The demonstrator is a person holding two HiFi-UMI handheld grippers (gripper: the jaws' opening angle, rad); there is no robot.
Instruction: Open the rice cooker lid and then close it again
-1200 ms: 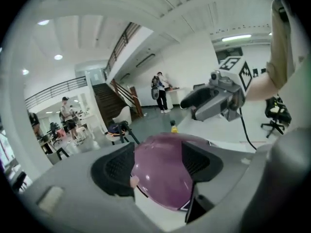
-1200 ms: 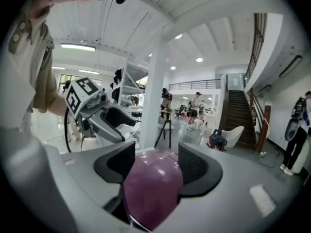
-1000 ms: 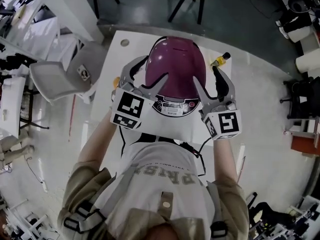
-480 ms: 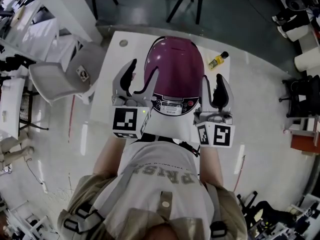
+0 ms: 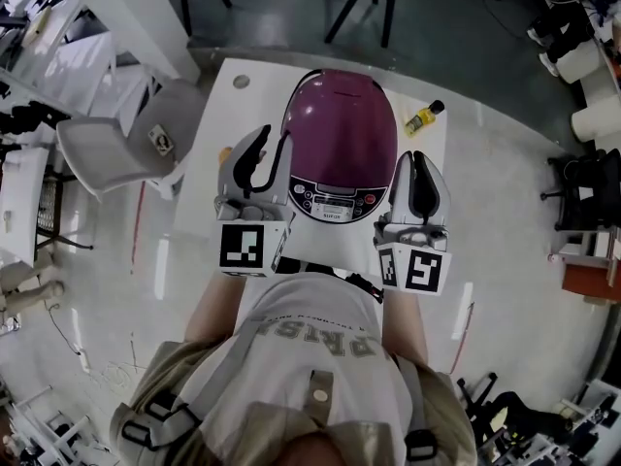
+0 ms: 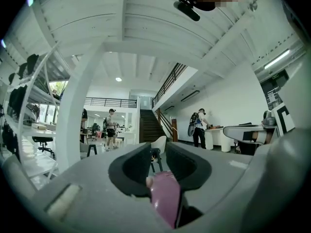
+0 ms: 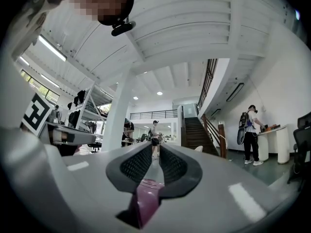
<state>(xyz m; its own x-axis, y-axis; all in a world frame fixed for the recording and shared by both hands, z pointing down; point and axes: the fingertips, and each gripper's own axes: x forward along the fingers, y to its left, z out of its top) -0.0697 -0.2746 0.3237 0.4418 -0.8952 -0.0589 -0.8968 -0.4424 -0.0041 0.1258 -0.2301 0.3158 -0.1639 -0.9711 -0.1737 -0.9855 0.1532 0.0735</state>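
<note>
The purple rice cooker sat on the white table with its lid down. The left gripper was just beside the cooker's left side, and the right gripper was just beside its right side. Both claws had just been closing with nothing between them: the left one had a small gap, and the right one only a thin slit.
</note>
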